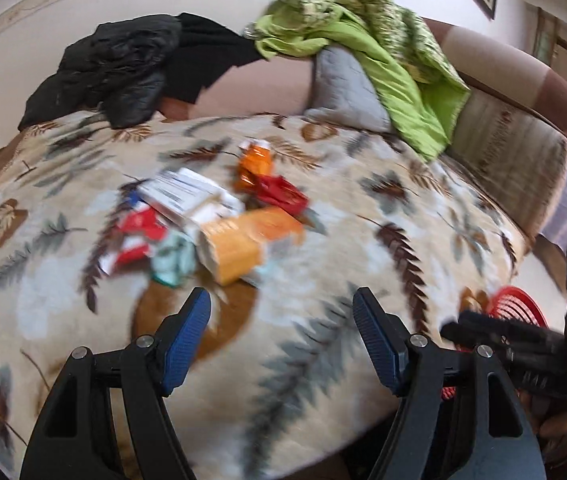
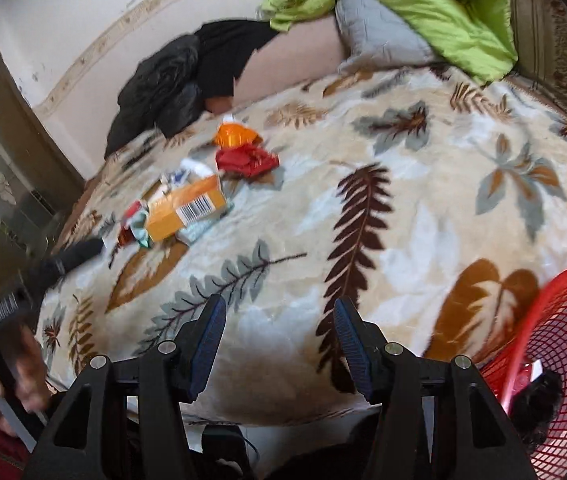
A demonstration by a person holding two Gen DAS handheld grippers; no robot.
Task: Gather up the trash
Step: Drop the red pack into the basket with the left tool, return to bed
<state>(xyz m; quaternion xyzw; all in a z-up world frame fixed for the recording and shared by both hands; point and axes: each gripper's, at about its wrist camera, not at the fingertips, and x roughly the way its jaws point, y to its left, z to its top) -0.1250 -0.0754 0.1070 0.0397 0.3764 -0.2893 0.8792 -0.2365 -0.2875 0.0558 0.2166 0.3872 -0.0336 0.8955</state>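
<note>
Because both views are smeared by blur, none of the print on the trash pile (image 1: 211, 220) can be read; only a barcode on the end of the orange carton (image 2: 187, 210) stands out, its digits illegible. That pile lies on the leaf-patterned plush blanket (image 1: 323, 320), well ahead of both grippers: the orange carton, a white box with blue print (image 1: 187, 194), a red-and-white packet (image 1: 139, 236), a crumpled teal wrapper (image 1: 173, 258), a creased red wrapper (image 2: 245, 160) and an orange foil wrapper (image 2: 233, 136).

The red plastic mesh basket (image 2: 555, 340) is cut off by the frame edge beside the bed; something dark and a pale scrap lie inside it, too unclear to name.

The left gripper (image 1: 281, 340) hangs over the blanket with its blue ribbed pads (image 1: 185, 344) wide apart and nothing between them. The right gripper (image 2: 279, 344) likewise has its fingers apart and empty.

Behind the pile a glossy black puffer jacket (image 1: 115, 76), a grey quilted pillow (image 1: 347, 88) and a rumpled green quilt (image 1: 395, 64) rest against the headboard.
</note>
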